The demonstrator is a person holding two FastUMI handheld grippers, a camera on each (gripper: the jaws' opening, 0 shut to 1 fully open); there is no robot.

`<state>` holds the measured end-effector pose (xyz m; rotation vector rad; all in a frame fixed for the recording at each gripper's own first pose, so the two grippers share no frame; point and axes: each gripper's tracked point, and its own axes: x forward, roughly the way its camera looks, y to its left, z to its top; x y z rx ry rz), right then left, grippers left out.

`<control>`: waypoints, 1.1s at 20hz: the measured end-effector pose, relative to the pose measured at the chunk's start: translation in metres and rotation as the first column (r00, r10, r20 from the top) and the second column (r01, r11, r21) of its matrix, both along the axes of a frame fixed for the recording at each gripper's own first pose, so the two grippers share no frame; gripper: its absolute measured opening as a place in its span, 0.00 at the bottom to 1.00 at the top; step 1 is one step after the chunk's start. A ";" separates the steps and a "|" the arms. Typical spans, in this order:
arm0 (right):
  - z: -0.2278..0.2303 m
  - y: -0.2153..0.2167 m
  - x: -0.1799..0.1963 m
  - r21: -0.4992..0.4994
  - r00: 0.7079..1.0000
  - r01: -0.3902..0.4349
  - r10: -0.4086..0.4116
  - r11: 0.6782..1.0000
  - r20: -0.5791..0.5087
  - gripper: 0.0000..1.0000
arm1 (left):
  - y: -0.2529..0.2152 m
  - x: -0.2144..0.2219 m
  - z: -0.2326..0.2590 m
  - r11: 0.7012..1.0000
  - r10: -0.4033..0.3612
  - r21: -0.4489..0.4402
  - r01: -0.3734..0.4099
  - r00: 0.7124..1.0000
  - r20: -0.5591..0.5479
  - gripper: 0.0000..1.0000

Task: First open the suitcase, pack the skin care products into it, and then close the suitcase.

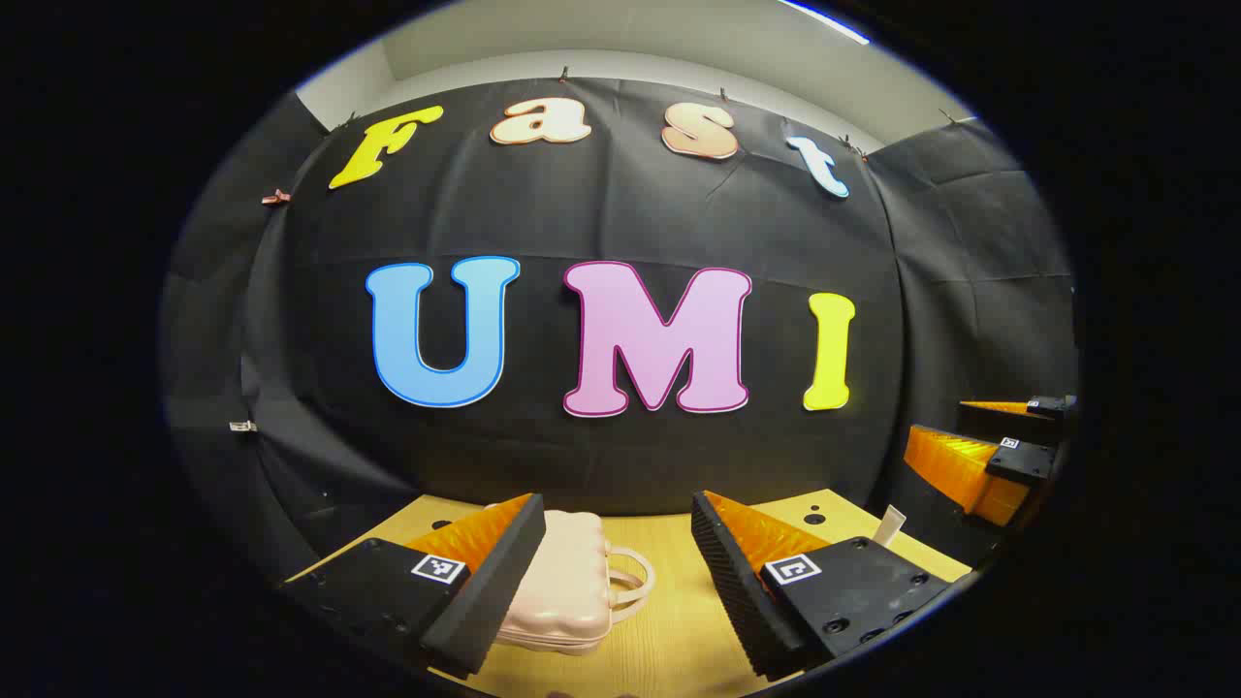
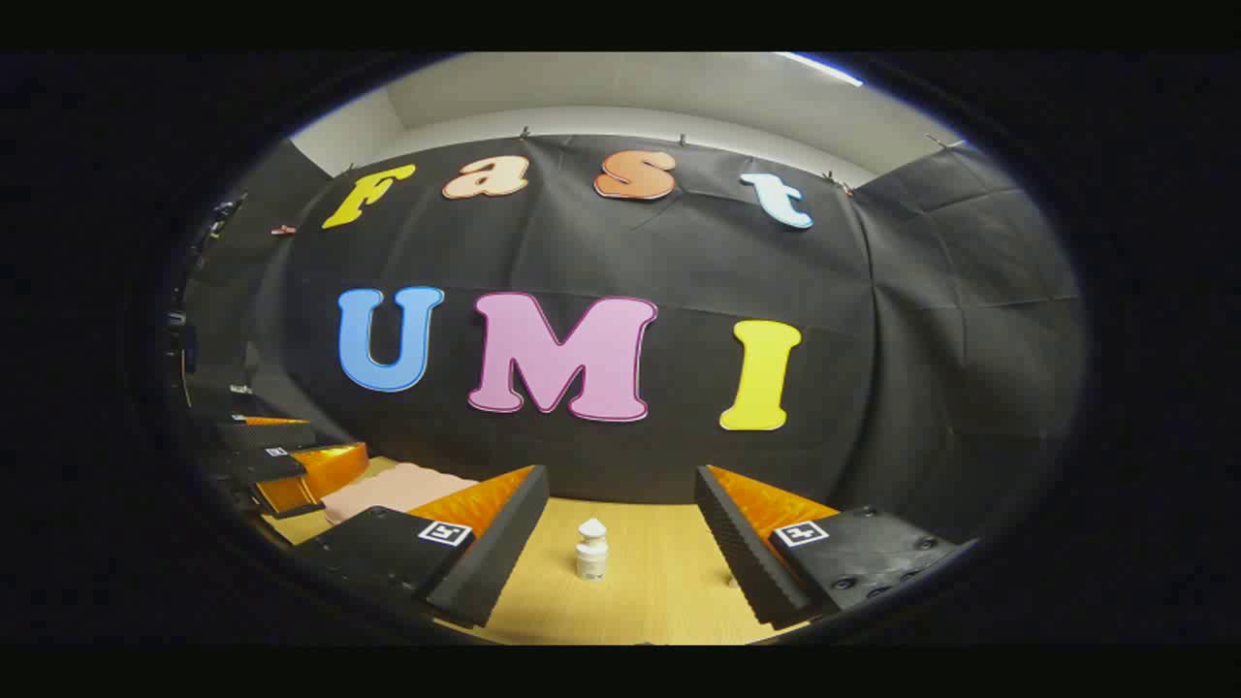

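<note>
Table point(image 1: 669, 630) of pale wood bears your closed suitcase point(image 1: 562, 582), handle toward the bottle point(image 2: 591, 549); both grippers point(image 1: 620, 572) point(image 2: 620, 548) gape.

Table point(image 1: 669, 630) under my claws is light wood, matt, fine grain. Suitcase point(image 1: 562, 591) is pale pink hard plastic, ribbed shell, slight sheen. Small bottle point(image 2: 591, 553) looks like white glossy plastic. My left claw point(image 1: 620, 572) has ridged, matt inner pads. Wall is matt creased cloth.
</note>
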<state>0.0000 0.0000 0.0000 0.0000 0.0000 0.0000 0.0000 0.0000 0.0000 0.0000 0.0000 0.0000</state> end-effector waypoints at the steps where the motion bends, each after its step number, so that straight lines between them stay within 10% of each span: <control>1: -0.002 -0.001 0.002 -0.004 1.000 -0.001 0.001 1.000 -0.001 0.96 | -0.001 0.000 0.000 1.000 -0.002 -0.008 0.002 1.000 0.003 0.96; 22: -0.035 -0.020 0.014 0.000 0.998 -0.034 0.034 0.999 -0.058 0.97 | -0.028 0.034 -0.048 1.000 -0.016 -0.015 0.015 0.996 -0.085 0.96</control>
